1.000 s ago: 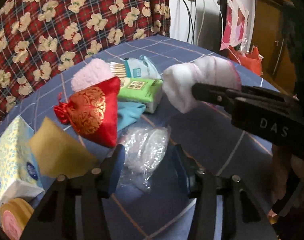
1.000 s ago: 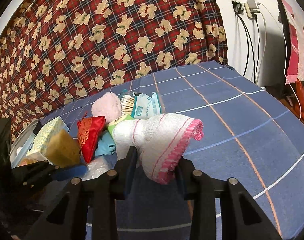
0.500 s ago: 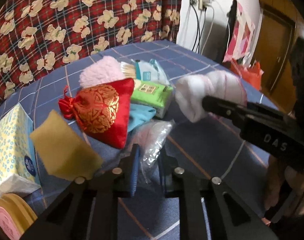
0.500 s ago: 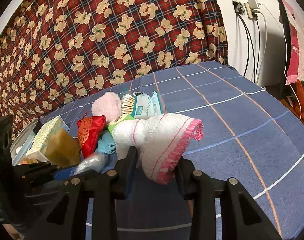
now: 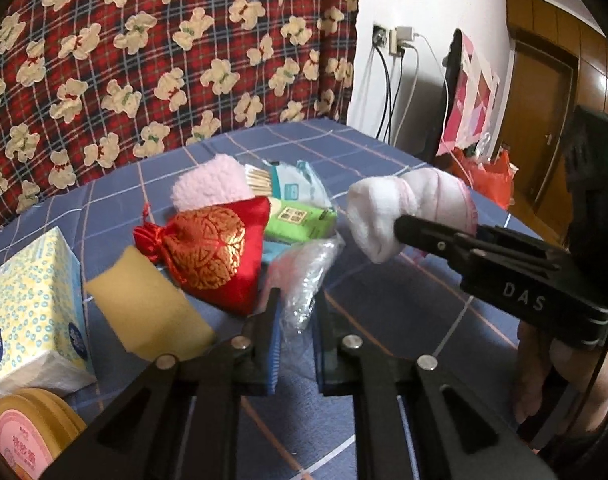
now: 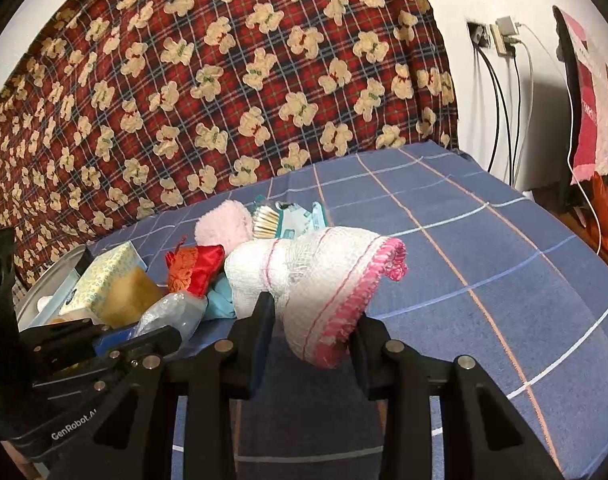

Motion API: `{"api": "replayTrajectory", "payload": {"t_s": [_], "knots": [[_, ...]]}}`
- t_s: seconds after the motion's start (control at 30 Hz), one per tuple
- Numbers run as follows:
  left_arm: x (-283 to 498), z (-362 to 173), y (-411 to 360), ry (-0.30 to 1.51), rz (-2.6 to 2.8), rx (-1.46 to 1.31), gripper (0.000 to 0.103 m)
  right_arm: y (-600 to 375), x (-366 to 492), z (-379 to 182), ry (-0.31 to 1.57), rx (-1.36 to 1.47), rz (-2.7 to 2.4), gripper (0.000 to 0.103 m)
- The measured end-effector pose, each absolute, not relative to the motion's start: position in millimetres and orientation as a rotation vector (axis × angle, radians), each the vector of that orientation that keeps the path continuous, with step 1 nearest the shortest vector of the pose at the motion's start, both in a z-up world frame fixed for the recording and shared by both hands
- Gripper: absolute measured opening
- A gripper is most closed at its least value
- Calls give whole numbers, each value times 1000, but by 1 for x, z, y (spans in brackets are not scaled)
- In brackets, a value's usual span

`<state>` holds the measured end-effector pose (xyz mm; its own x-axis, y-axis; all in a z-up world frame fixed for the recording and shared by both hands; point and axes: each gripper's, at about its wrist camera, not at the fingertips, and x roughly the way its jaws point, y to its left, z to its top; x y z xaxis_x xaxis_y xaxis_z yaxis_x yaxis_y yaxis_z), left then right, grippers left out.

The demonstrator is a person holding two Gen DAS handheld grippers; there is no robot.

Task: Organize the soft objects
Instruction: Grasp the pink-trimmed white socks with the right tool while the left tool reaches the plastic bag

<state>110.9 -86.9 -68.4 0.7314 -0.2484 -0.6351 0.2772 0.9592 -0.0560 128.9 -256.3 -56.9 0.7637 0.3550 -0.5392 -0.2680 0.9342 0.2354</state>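
Note:
My left gripper (image 5: 297, 312) is shut on a crumpled clear plastic bag (image 5: 306, 276) and holds it above the blue checked cloth; the bag also shows in the right wrist view (image 6: 171, 314). My right gripper (image 6: 312, 312) is shut on a rolled white towel with a pink edge (image 6: 324, 276), held above the cloth; the towel also shows in the left wrist view (image 5: 396, 212). A red and gold pouch (image 5: 211, 248), a yellow sponge (image 5: 147, 312), a fluffy pink cloth (image 5: 211, 184), a teal cloth (image 6: 219, 296) and a green wipes pack (image 5: 299, 220) lie in a pile.
A tissue box (image 5: 35, 308) and a round pink-lidded tin (image 5: 27, 432) sit at the left. A pack of cotton swabs (image 6: 267, 220) and a pale wipes pack (image 5: 295, 184) lie behind the pile. A teddy-bear plaid blanket (image 6: 223, 80) hangs behind. Cables (image 6: 500, 100) hang at right.
My left gripper has closed on the plastic bag and lifted it off the cloth. My right gripper still holds the towel in about the same place.

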Motion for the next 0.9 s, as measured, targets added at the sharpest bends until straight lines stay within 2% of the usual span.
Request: {"api": "replayTrajectory", "payload": {"t_s": [0.33,0.5,0.9], "knots": [[97,-57,-73,583,-237,3,11,-257,129,-53,595,227,377,38],[100,-56,-66,591,-234,-30,11,-252,134,-50,607,251,385,38],[86,-45,-51,468,-126,13,11,-213,145,-45,567,165,353,38]]}}
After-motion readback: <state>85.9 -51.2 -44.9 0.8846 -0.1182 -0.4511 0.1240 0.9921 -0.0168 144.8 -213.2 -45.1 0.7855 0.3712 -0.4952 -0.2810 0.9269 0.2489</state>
